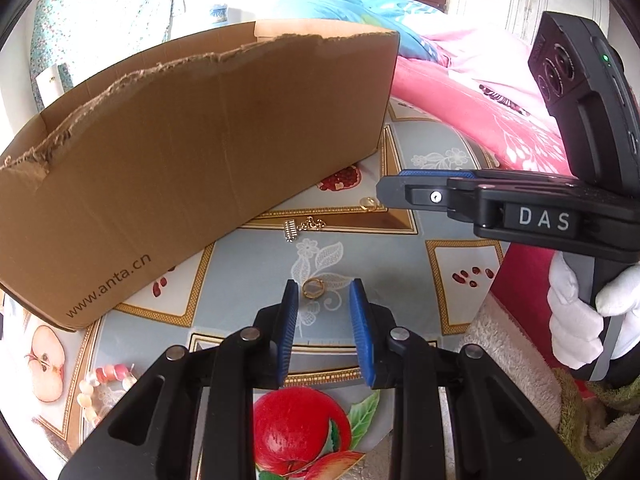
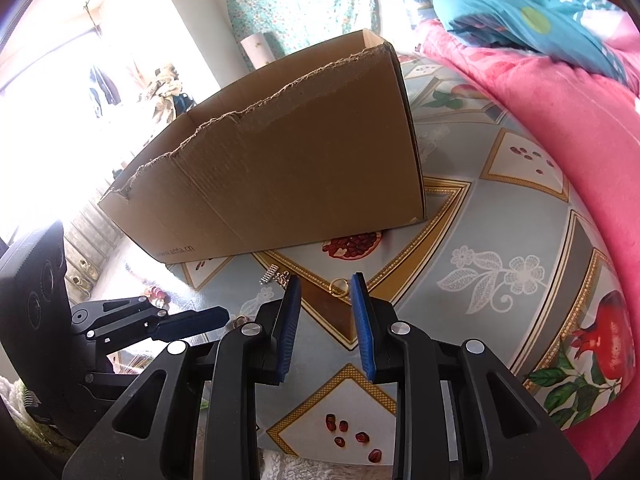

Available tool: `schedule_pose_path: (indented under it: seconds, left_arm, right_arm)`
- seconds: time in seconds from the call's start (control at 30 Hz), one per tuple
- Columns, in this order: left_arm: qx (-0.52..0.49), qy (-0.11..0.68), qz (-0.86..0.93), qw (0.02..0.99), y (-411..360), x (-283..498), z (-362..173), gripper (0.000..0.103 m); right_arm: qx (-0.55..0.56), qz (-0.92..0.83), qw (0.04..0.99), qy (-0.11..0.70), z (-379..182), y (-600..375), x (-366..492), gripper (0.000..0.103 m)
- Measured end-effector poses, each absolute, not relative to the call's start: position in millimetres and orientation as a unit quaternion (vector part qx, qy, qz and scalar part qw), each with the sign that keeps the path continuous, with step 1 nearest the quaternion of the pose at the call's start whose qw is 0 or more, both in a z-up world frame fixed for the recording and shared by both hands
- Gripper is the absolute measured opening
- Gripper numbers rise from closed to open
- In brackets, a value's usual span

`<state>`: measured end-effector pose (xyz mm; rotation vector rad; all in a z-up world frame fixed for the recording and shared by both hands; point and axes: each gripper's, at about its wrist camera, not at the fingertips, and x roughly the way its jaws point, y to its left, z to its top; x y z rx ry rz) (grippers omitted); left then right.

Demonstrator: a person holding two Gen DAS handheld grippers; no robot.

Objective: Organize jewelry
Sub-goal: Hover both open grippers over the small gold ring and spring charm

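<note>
Two handheld grippers work over a table covered by a fruit-patterned cloth [image 1: 400, 248]. Four pieces of jewelry lie on it: two gold rings, one small chain clasp piece, and one beaded bracelet.

The left gripper [image 1: 325, 292] has its blue-padded jaws parted a moderate way, released and holding nothing. The first gold ring [image 1: 313, 289] lies flat on the cloth, seen in the gap between its fingertips, slightly toward the 9 o'clock pad; whether a pad touches it is hard to judge from this angle.

The right gripper [image 2: 325, 286] is likewise parted and empty. The second gold ring [image 2: 339, 287] shows between its tips, lying on a gold border of the cloth. In the left wrist view this gripper [image 1: 390, 192] reaches in from 3 o'clock, held by a white-gloved hand [image 1: 588, 312], with the second ring just off its tip at 9 o'clock.

The small chain clasp piece [image 1: 302, 227] rests at 12 o'clock from the first ring, close to the base of one cardboard box [image 1: 200, 152]. The box stands open with a torn upper edge and fills the view from 9 to 12 o'clock, hiding the table behind it. The beaded bracelet [image 1: 104, 384], pink and cream, lies at 8 o'clock near the table edge.

One pink blanket [image 2: 560, 140] is heaped at 2 o'clock along the table's far side.
</note>
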<state>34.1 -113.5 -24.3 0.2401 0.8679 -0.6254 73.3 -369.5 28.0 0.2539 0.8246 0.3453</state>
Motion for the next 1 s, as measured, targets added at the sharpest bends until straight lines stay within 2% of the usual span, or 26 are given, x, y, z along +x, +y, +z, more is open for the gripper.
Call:
schedule_pose_path:
  seconds: [0.27,0.43,0.67,0.73,1.0]
  left_arm:
    - [0.116,0.402,-0.296,0.859,-123,35,-27,0.025]
    - [0.122,0.396,-0.291,0.862,-124,36,-28,0.018]
    - [0.136,0.388,-0.281,0.867,-128,37,-28,0.016]
    - [0.143,0.384,-0.279,0.868,-130,36,-28,0.012]
    - [0.155,0.377,-0.281,0.869,-133,34,-28,0.011]
  right_arm:
    - [0.124,0.166,0.894,0.398,27,-369,74,0.026]
    - [0.126,0.164,0.893,0.400,24,-369,75,0.026]
    - [0.124,0.164,0.893,0.399,24,-371,76,0.026]
    - [0.122,0.163,0.894,0.398,24,-370,75,0.026]
    - [0.104,0.155,0.900,0.394,26,-369,71,0.026]
